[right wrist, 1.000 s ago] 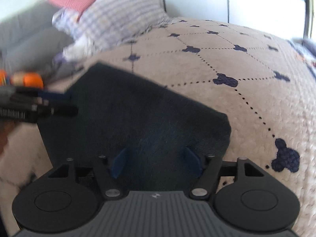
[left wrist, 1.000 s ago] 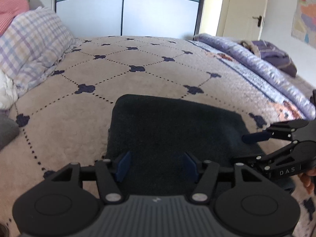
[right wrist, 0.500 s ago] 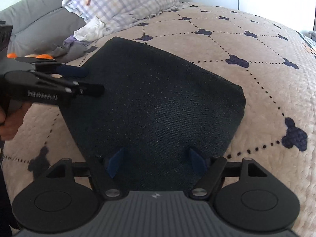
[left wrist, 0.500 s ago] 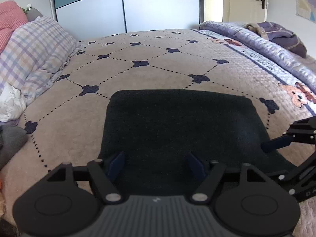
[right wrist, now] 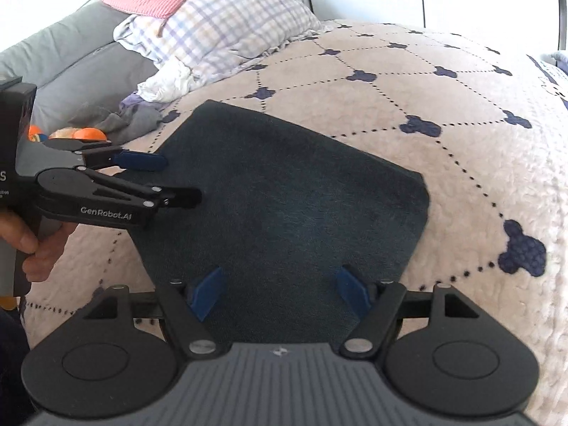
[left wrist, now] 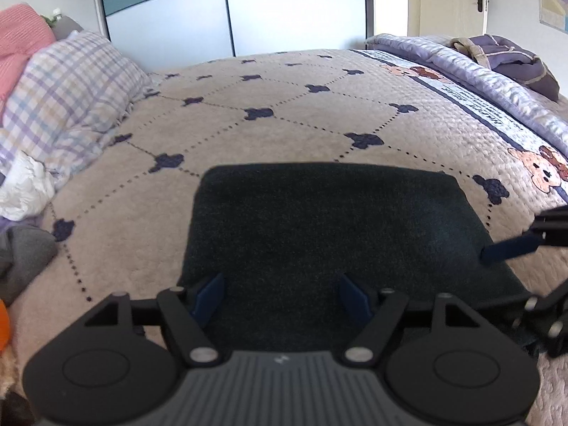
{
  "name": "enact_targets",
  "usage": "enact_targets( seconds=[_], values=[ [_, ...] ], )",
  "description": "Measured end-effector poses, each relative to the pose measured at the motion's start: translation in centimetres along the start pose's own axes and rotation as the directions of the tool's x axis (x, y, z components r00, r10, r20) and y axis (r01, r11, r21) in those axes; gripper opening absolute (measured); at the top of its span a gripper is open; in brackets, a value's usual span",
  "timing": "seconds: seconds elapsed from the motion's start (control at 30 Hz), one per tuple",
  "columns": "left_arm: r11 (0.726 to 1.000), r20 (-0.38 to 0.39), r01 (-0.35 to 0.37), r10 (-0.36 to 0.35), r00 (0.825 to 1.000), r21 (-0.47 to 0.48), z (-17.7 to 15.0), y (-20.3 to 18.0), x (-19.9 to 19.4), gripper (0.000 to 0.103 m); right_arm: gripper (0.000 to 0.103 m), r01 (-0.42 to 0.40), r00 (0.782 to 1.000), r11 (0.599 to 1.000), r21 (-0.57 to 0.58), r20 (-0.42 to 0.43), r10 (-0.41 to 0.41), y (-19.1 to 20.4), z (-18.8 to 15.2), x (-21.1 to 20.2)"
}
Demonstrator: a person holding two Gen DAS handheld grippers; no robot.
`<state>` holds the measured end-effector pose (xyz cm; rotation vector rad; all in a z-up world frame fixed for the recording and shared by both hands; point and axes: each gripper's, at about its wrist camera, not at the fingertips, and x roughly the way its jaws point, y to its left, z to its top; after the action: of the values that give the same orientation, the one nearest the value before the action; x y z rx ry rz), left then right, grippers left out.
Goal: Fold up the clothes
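both views are lit by bright, even daylight; the wardrobe doors (left wrist: 294, 10) and the far wall are washed out near white, and only soft shadow is cast on the bedspread (left wrist: 301, 135). the dark folded garment (left wrist: 330, 234) is underexposed, so almost no fabric detail is resolved. strong fisheye bending and black corner vignetting are seen at the edges, with slight softness toward the rim; the centre is rendered sharp.
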<state>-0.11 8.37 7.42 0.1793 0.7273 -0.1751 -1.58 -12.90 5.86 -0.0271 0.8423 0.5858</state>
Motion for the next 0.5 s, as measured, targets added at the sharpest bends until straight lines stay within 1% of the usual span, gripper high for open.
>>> enact_targets(
  seconds=[0.03,0.1,0.2,0.3,0.4,0.43,0.5],
  values=[
    [1.000,0.007,-0.010,0.010,1.000,0.010,0.0,-0.1,-0.2,0.067,0.076,0.001,1.000,1.000,-0.006,-0.004,-0.001,0.2,-0.1,0.2],
    [0.999,0.017,-0.021,0.021,1.000,0.026,-0.1,-0.2,-0.2,0.067,0.076,0.004,1.000,1.000,-0.018,-0.013,-0.004,0.6,-0.3,0.5],
    [0.999,0.012,-0.018,0.018,1.000,0.046,-0.9,-0.2,0.4,0.069,0.075,0.007,1.000,0.999,-0.037,-0.025,-0.008,1.2,-0.5,0.9],
    [0.998,0.011,-0.021,0.021,1.000,0.053,-0.6,-0.3,0.4,0.069,0.078,0.020,0.999,0.997,-0.072,-0.030,-0.022,1.8,-0.8,1.6],
    [1.000,0.008,-0.002,0.002,1.000,0.026,-0.2,0.3,-0.2,0.068,0.077,0.023,1.000,0.996,-0.083,0.013,-0.022,1.8,0.1,1.2],
    [1.000,0.014,0.002,-0.002,1.000,0.027,-0.2,0.4,-0.6,0.068,0.074,0.022,0.999,0.996,-0.083,0.032,-0.019,1.8,0.5,1.0],
    [0.999,0.027,0.009,-0.010,1.000,0.033,-0.5,0.6,-1.3,0.068,0.072,0.019,0.998,0.996,-0.082,0.068,-0.014,1.7,1.4,0.6]
  ],
)
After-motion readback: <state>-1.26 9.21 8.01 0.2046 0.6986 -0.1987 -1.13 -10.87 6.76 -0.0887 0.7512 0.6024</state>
